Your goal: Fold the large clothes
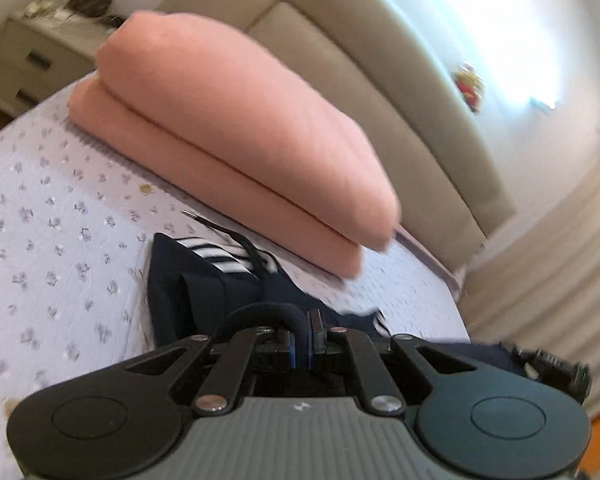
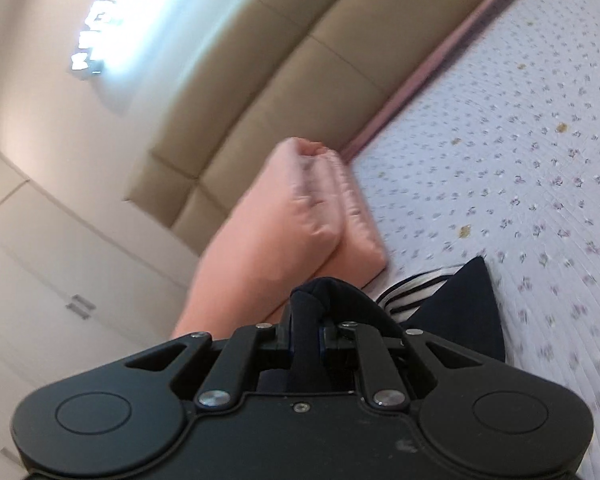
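Both tools clamp the navy garment (image 1: 204, 280): left tool (image 1: 302, 344) and right tool (image 2: 306, 334) lift its edge off the bed (image 1: 40, 200). A thin pinch may slip, dropping the fold crooked.

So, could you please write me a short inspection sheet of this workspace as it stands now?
Surface: bed with a pale floral-print cover.
Job's things: navy garment with a striped panel and drawstring, lying partly on the bed.
Clutter: folded pink blanket beside the garment.
Grippers: left gripper shut on a fold of the navy garment; right gripper shut on another bunch of it.
Cables: nothing seen.
Surroundings: padded beige headboard, nightstand with small items on top, curtain, white wardrobe doors.
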The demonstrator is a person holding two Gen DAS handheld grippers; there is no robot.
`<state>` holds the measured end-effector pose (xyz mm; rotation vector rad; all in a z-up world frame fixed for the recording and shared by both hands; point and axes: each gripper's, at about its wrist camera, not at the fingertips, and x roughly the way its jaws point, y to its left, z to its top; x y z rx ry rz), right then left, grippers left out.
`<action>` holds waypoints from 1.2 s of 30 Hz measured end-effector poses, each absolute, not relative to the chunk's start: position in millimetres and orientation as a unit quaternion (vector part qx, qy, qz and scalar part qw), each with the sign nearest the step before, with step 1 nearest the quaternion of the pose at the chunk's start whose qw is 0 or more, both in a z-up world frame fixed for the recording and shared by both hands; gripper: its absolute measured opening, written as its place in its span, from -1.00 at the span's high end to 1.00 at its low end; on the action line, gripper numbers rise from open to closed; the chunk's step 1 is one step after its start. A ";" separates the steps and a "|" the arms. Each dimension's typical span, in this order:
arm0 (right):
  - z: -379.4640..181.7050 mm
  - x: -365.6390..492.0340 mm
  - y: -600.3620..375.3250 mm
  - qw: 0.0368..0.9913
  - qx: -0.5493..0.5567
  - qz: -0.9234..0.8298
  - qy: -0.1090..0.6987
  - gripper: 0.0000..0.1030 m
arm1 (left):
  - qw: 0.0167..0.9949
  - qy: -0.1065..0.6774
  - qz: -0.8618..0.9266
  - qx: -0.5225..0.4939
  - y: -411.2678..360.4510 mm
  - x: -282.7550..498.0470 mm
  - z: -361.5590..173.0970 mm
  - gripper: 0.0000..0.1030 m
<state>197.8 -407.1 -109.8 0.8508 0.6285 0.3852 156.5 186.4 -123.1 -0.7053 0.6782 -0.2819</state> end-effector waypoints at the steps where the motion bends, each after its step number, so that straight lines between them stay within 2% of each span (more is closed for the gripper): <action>1: -118.3 211.2 -405.1 0.844 0.406 0.178 0.303 0.73 | 0.871 0.326 -0.128 -0.345 188.9 168.1 -131.2 0.89; 5: -153.6 258.8 -390.6 0.848 0.388 0.154 0.326 0.71 | 0.870 0.338 -0.107 -0.342 190.5 205.8 -168.3 0.86; 6: -161.8 268.2 -384.8 0.854 0.367 0.145 0.338 0.54 | 0.867 0.347 -0.102 -0.343 191.3 211.9 -178.4 0.77; 7: -168.6 274.2 -380.8 0.857 0.350 0.136 0.351 0.48 | 0.863 0.357 -0.098 -0.344 193.3 215.9 -187.7 0.68; 9: -175.3 273.1 -376.4 0.864 0.324 0.127 0.363 -0.10 | 0.862 0.362 -0.099 -0.340 198.5 212.0 -197.3 0.47; 10: -175.4 265.2 -375.0 0.875 0.308 0.131 0.349 -0.18 | 0.872 0.347 -0.111 -0.328 201.7 201.5 -196.3 0.40; 11: -173.5 254.6 -373.1 0.889 0.289 0.138 0.328 -0.42 | 0.883 0.331 -0.127 -0.308 203.2 190.8 -193.3 0.38; 13: -167.6 224.8 -365.8 0.918 0.231 0.164 0.276 -0.68 | 0.903 0.312 -0.177 -0.238 198.8 166.9 -180.5 0.25; 16: -170.1 190.8 -339.8 0.936 0.128 0.213 0.249 -0.73 | 0.895 0.351 -0.244 -0.126 173.5 148.9 -177.1 0.23; 20: -210.6 189.8 -280.1 0.901 -0.010 0.253 0.351 -0.73 | 0.870 0.403 -0.284 -0.010 125.3 164.3 -197.4 0.23; 23: -225.4 197.7 -249.0 0.903 -0.065 0.259 0.336 -0.76 | 0.881 0.384 -0.275 -0.003 101.6 192.5 -208.1 0.19; 26: -222.0 231.4 -235.6 0.919 -0.051 0.236 0.312 -0.73 | 0.910 0.331 -0.248 -0.003 86.5 221.4 -211.4 0.16; 27: -221.1 249.7 -236.1 0.926 -0.036 0.215 0.309 -0.74 | 0.921 0.319 -0.224 -0.002 84.7 231.4 -211.8 0.08; 28: -221.0 265.2 -239.0 0.932 -0.020 0.191 0.309 -0.75 | 0.931 0.313 -0.188 -0.009 85.6 245.5 -210.6 0.11; 31: -218.2 303.1 -261.8 0.937 0.059 0.117 0.324 -0.76 | 0.943 0.309 -0.104 -0.065 105.0 272.1 -206.6 0.09; 33: -211.9 309.5 -279.2 0.939 0.089 0.060 0.328 -0.76 | 0.944 0.324 -0.033 -0.058 118.2 279.9 -202.4 0.09; 36: -195.9 292.2 -297.3 0.936 0.135 0.097 0.309 -0.85 | 0.941 0.330 -0.034 -0.062 132.0 268.6 -186.9 -0.02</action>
